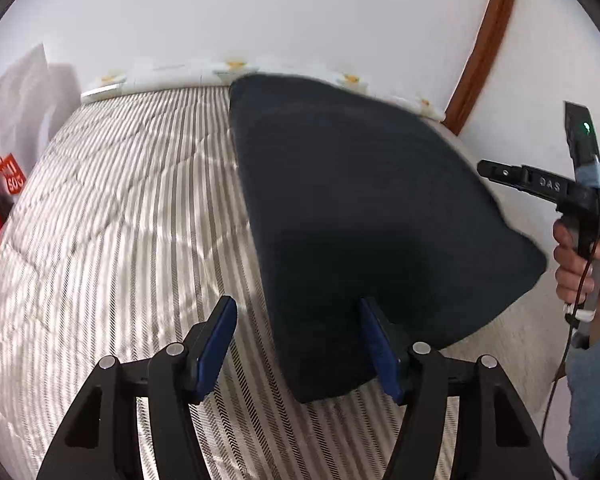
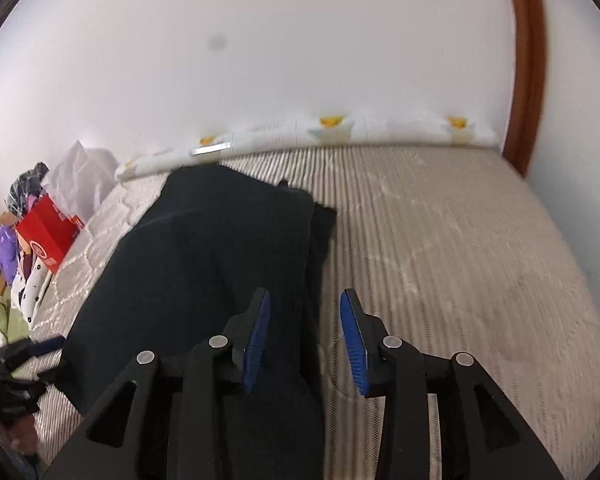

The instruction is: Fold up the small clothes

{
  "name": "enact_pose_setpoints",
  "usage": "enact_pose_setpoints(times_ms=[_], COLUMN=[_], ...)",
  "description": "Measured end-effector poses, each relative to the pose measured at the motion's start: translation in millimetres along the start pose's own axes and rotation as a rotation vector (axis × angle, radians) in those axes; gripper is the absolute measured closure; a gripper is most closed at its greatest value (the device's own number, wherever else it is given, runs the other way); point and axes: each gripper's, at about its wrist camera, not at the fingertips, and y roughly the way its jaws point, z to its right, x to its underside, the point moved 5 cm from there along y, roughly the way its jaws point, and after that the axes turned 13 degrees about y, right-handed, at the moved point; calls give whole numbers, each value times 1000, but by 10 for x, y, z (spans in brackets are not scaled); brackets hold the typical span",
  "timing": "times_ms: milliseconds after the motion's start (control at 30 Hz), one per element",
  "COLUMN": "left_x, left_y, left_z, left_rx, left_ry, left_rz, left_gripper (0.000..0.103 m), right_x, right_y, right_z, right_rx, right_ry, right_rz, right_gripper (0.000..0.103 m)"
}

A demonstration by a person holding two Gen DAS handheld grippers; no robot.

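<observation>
Blue-padded fingers (image 1: pixel 216 344) of the left gripper (image 1: pixel 300 348) stand wide apart right in front of me, holding nothing, with the near corner of the dark garment (image 1: pixel 360 220) lying between them on the striped bedspread (image 1: pixel 120 220). That garment is a navy piece of clothing, already doubled over by the look of it, spread on the bed with its long axis running away from the person toward the white wall (image 1: pixel 260 8) and the flowered pillow (image 1: pixel 236 66) along the far edge.

From the other side, the right gripper (image 2: pixel 306 340) is also spread open and empty. Its left pad sits over the garment's right border while its right pad hangs over bare bedspread, so the cloth's edge runs straight between the jaws. Whether either pad actually touches fabric I cannot say; the pictures are smeared with motion.

Both tools sit at the near short end, one toward each corner. I judge the next fold would carry this near end forward along the long axis, toward the wall, so each gripper needs to close on its own corner first.

A red box (image 2: pixel 48 240) and a heap of other clothes (image 2: pixel 24 284) lie well apart at the left.
</observation>
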Motion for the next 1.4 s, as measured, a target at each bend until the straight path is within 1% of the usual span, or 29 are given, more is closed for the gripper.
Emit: enact_pose_setpoints(times_ms=[33, 100, 133, 167, 200, 267, 333, 367, 433, 500, 533, 567, 600, 633, 667, 700, 767, 900, 933, 967, 1000, 1033, 1100, 1133, 1167, 1233, 1300, 1333, 1400], left_x=[5, -26, -52, -84, -117, -161, -212, -243, -323, -412, -465, -514, -571, -620, -676, -711, -765, -813, -814, -815, -813, -805, -804, -807, -819, -834, -825, -812, -777], left_y=[-4, -38, -63, -80, -93, -119, -140, -138, -137, -121, -101, -80, -43, 4, 54, 95, 180, 349, 382, 410, 434, 442, 444, 451, 469, 481, 460, 446, 416], left_z=[-9, -31, -45, -60, -66, -64, -76, -93, -166, -251, -300, -343, -376, -405, -425, -429, -440, -422, -411, -403, -400, -399, -406, -405, -401, -390, -392, -394, -401], left_rx=[-10, 5, 8, -4, -20, -35, -37, -39, -59, -70, -72, -73, -75, -78, -76, -72, -72, -55, -49, -48, -51, -47, -29, -26, -28, -33, -37, -36, -34], left_ry=[0, -8, -11, -5, 11, 39, 48, 48, 41, 22, 9, 0, -7, -11, -13, -11, -11, -11, -7, 0, 10, 20, 20, 20, 23, 28, 21, 18, 13], left_rz=[8, 12, 19, 22, 23, 26, 32, 35, 35, 35, 34, 33, 28, 21, 14, 7, -1, -22, -28, -35, -44, -51, -47, -49, -51, -49, -45, -44, -42], left_gripper=[34, 34, 34, 34, 34, 34, 34, 34, 34, 34, 35, 35, 36, 36, 36, 36, 36, 36, 36, 36, 35, 35, 35, 35, 35, 35, 35, 35, 35], right_x=[30, 82, 109, 132, 134, 57, -16, -14, 0, -43, -121, -189, -266, -356, -439, -499, -630, -819, -847, -868, -891, -944, -1043, -1067, -1061, -1009, -987, -992, -1016], right_y=[108, 262, 329, 372, 389, 234, 182, 218, 304, 282, 243, 226, 235, 276, 330, 386, 585, 972, 1083, 1161, 1199, 1148, 949, 891, 925, 1143, 1251, 1211, 1037], right_z=[-1, 7, 3, -13, -39, 4, 101, 125, 100, 71, 55, 48, 29, 0, -35, -64, -134, -156, -160, -155, -180, -222, -248, -234, -220, -196, -152, -115, -61], right_rx=[0, -15, -30, -46, -54, -81, -142, -137, -101, -59, -53, -55, -59, -60, -59, -57, -51, -93, -102, -110, -131, -154, -194, -196, -189, -136, -126, -134, -125], right_ry=[6, 27, 36, 33, 18, 10, 68, 75, 36, 9, 7, 8, 12, 20, 23, 20, 30, 139, 165, 181, 183, 152, 101, 92, 92, 90, 111, 134, 155], right_rz=[-34, -82, -104, -114, -111, -40, -39, -63, -106, -110, -90, -79, -76, -73, -69, -73, -106, -173, -198, -214, -226, -198, -101, -74, -89, -162, -207, -208, -161], right_gripper=[67, 68, 81, 96, 96, 96, 96, 96, 94, 91, 88, 78, 71, 62, 61, 61, 62, 62, 71, 90, 90, 91, 92, 93, 93, 92, 89, 88, 81])
